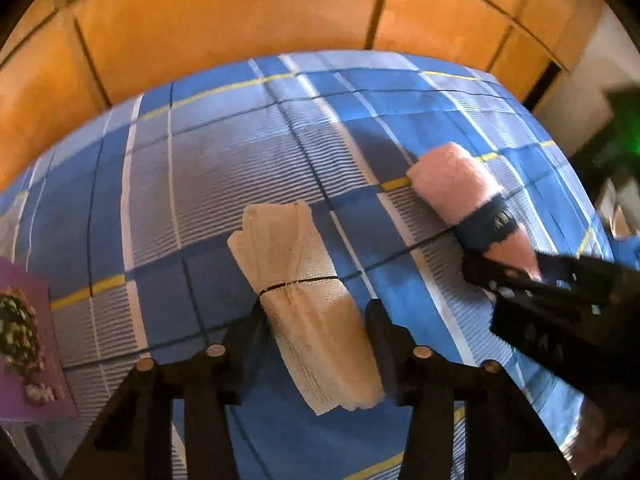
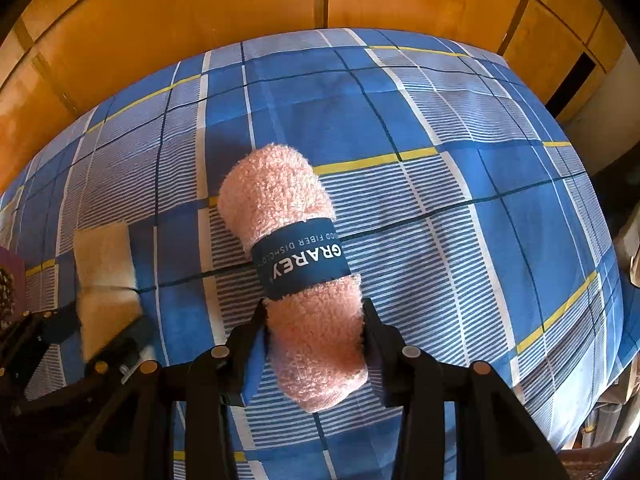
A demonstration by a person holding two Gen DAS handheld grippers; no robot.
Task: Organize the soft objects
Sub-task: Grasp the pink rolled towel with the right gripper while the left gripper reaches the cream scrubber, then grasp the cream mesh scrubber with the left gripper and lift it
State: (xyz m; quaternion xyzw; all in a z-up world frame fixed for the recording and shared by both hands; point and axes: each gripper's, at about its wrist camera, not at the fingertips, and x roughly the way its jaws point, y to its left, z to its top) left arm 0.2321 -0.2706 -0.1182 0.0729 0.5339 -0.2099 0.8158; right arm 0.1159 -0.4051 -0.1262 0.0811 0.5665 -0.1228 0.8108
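**Two rolled cloths in the tongs, neither yet put away**

Two soft rolls lie on the blue, white and yellow checked bedsheet (image 2: pixel 460 208), side by side but apart, and each has a gripper around it. The fluffy pink rolled dishcloth with a dark blue paper band (image 2: pixel 296 272) lies lengthwise between the fingers of the right gripper (image 2: pixel 314 344), whose pads press into the pile on both sides below the band, so this one is gripped. The cream waffle-weave rolled cloth tied with a thin black thread (image 1: pixel 304 292) sits between the fingers of the left gripper (image 1: pixel 318 332); the left pad is against it, but a strip of sheet shows between the roll and the right pad, so those tongs are part-closed around it and not yet clamped.

By my reading the sorting is at an early stage: both rolls rest on the sheet, and no basket or box for them is in view.

Both rolls look tight and tidy, bound at the middle, and should squash under pressure without unrolling.

A purple floral-printed item (image 1: pixel 24 336) lies at the sheet's left edge; orange wooden panels (image 2: pixel 200 20) stand behind.
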